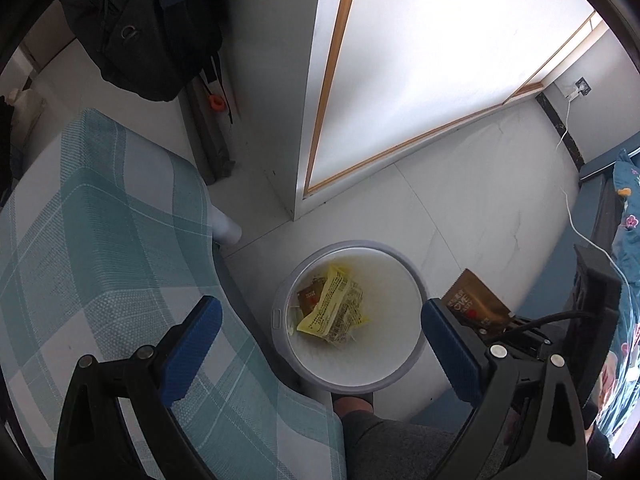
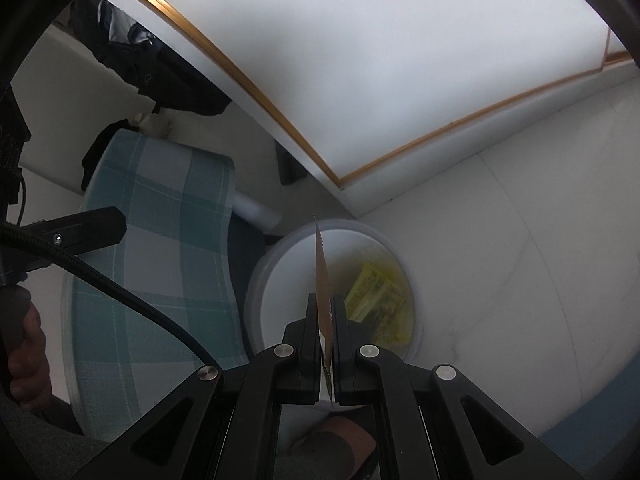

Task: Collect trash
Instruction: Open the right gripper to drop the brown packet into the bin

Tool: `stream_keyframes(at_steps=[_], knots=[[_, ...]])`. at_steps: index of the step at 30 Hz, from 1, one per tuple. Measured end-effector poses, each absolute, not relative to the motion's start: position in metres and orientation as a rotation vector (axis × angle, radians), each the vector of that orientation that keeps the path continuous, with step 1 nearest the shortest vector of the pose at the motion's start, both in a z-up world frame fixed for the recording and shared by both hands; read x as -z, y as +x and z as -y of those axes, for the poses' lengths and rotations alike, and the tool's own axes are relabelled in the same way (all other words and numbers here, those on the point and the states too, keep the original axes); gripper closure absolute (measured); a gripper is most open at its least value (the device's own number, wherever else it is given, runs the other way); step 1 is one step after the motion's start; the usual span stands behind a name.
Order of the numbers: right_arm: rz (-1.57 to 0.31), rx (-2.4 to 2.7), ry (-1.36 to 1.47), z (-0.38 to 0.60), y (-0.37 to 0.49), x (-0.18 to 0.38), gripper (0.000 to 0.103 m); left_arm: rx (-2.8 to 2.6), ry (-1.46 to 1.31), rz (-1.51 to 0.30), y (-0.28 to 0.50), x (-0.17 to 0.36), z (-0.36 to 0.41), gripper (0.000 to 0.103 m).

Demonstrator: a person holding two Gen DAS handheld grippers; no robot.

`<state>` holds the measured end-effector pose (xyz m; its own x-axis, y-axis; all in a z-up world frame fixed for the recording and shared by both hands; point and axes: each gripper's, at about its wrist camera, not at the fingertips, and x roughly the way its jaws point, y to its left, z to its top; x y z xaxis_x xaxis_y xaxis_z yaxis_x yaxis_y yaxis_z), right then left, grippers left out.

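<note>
Overhead, the right gripper (image 2: 326,312) is pinching a brown wrapper (image 2: 322,276) above the white bin (image 1: 416,280), left gripper (image 1: 320,320) gaping empty; releasing off-centre risks missing.

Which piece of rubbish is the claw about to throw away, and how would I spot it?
Find the round white bin on the floor beside the checked blue-green seat. Just over its rim, the right claw pinches a flat brown sachet with a serrated top edge, unlike the crumpled yellow wrapper lying inside.
</note>
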<state>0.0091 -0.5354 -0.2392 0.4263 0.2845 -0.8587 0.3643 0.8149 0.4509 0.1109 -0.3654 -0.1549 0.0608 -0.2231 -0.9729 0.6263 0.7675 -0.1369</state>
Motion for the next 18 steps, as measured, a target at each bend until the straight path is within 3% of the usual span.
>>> stream_keyframes(at_steps=[9, 18], knots=[[-1.246, -0.010, 0.735, 0.527, 0.022, 0.287, 0.097, 0.617, 0.451, -1.378, 0.108, 0.169, 0.376, 0.005], [-1.254, 0.019, 0.767, 0.532, 0.014, 0.293, 0.096, 0.664, 0.492, -1.384, 0.101, 0.173, 0.386, 0.005]])
